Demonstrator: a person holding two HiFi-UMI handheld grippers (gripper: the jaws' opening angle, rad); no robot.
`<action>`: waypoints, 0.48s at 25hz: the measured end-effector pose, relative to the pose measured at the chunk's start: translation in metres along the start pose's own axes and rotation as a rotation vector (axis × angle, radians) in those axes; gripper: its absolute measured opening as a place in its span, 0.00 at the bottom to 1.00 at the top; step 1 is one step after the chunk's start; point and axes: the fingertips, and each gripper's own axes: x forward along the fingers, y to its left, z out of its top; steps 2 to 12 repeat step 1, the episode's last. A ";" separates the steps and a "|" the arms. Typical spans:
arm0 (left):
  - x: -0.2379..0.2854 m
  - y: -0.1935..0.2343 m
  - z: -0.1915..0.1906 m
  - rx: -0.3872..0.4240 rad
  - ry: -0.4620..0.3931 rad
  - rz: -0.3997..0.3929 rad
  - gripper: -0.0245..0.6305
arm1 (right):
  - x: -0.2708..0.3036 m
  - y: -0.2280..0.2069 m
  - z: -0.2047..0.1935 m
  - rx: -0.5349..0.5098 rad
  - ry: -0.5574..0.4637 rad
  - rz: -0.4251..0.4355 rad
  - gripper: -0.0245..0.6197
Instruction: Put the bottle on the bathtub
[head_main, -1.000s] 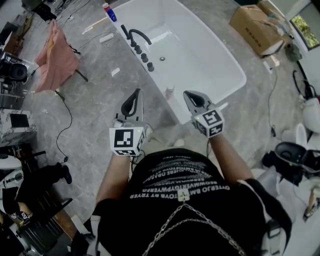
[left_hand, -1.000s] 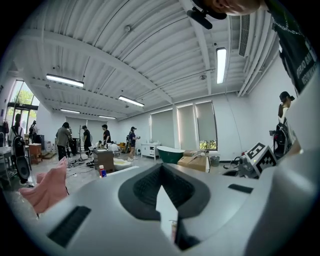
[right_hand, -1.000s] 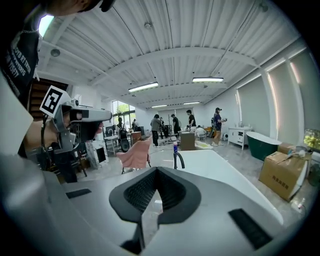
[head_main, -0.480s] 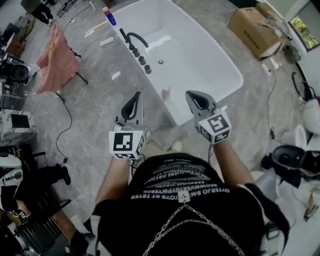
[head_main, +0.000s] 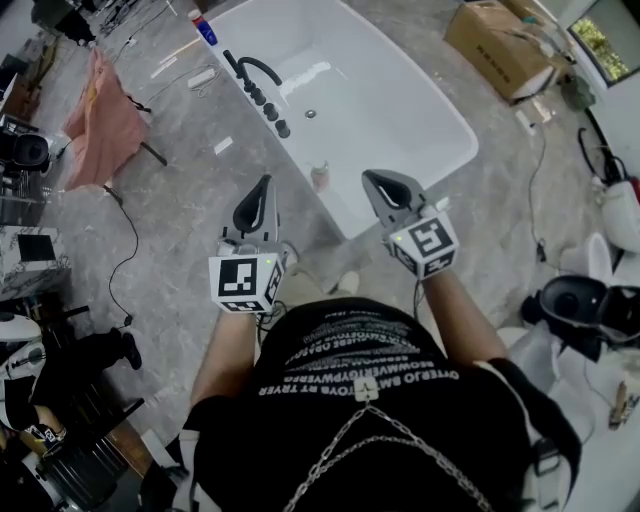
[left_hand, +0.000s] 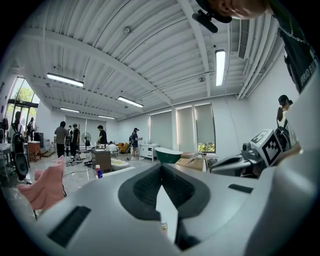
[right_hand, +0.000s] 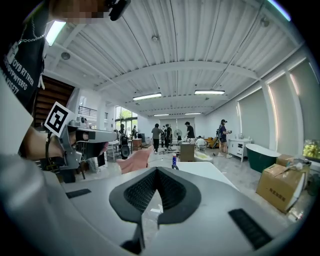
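The grey marbled floor (head_main: 190, 200) fills most of the head view. The white bathtub (head_main: 400, 110) lies diagonally at top centre, its near end just ahead of both grippers. The person (head_main: 370, 420), in a black printed shirt, occupies the bottom of that view and holds one gripper in each hand. A cardboard box (head_main: 498, 35) sits on the floor beyond the right side of the bathtub. A pink towel (head_main: 100, 115) hangs well to the left of the bathtub.

The left gripper (head_main: 262, 188) is held above the floor, just left of the near corner of the bathtub. In the left gripper view its jaws meet at the tips, with nothing between them. The right gripper (head_main: 372, 180) overlaps the near end of the bathtub in the head view. In the right gripper view its jaws likewise meet at the tips, and it holds nothing.

A black faucet (head_main: 255, 70) arches over the left rim of the bathtub. A row of black knobs (head_main: 270, 108) follows it along the same rim.

The bottle (head_main: 320, 177), small and pale with a pinkish body, stands upright on the left rim of the bathtub, close to the near corner. It lies between the two grippers and slightly ahead of them, touching neither. A blue bottle (head_main: 203, 27) stands at the far left corner of the bathtub.
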 end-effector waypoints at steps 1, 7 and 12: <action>-0.001 0.000 0.000 0.000 0.000 0.002 0.04 | -0.002 0.001 0.000 0.000 0.004 0.002 0.04; -0.001 0.000 0.000 0.000 0.000 0.002 0.04 | -0.002 0.001 0.000 0.000 0.004 0.002 0.04; -0.001 0.000 0.000 0.000 0.000 0.002 0.04 | -0.002 0.001 0.000 0.000 0.004 0.002 0.04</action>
